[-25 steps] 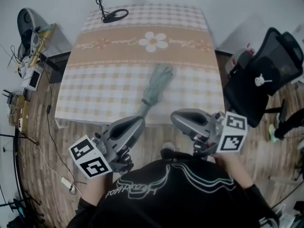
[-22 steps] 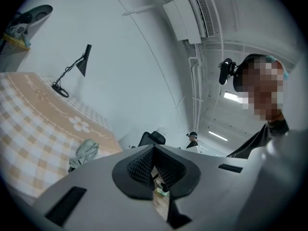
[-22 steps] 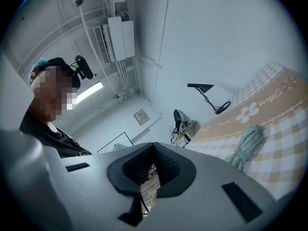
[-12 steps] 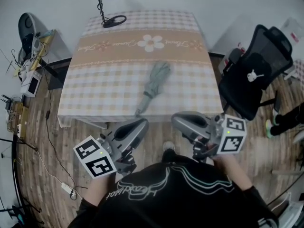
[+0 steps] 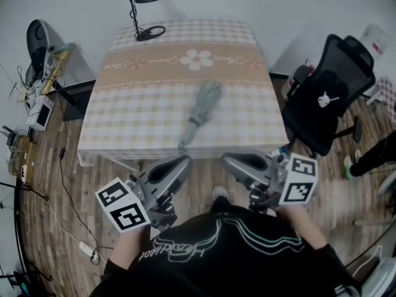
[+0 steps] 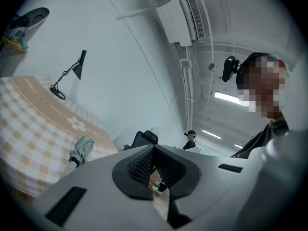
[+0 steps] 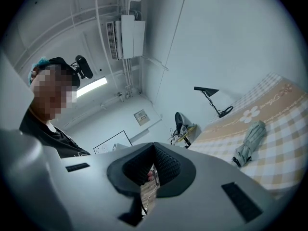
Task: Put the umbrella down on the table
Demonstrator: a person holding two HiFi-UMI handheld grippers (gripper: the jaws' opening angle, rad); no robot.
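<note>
- Grey-green umbrella [image 5: 203, 107], folded, lies flat on the checked table [image 5: 130, 107] a little right of middle. Canopy end points far, towards the flower print. Handle end sits at the near edge.
- Change: a second ago both claws overlapped the near edge of the table, with the handle just by the left one. Now a strip of wooden floor [image 5: 204, 175] shows between claws and table. Person has drawn back.
- Umbrella has not shifted on the cloth meanwhile.
- Left gripper [image 5: 183, 162]: jaws pressed together, nothing between them.
- Right gripper [image 5: 226, 161]: same, closed and empty.
- Both are held level near the person's chest, well apart from the umbrella.
- Desk lamp [image 5: 150, 33] at the far left corner is untouched.
- Judgement: the put-down looks complete, with no further handling called for.
</note>
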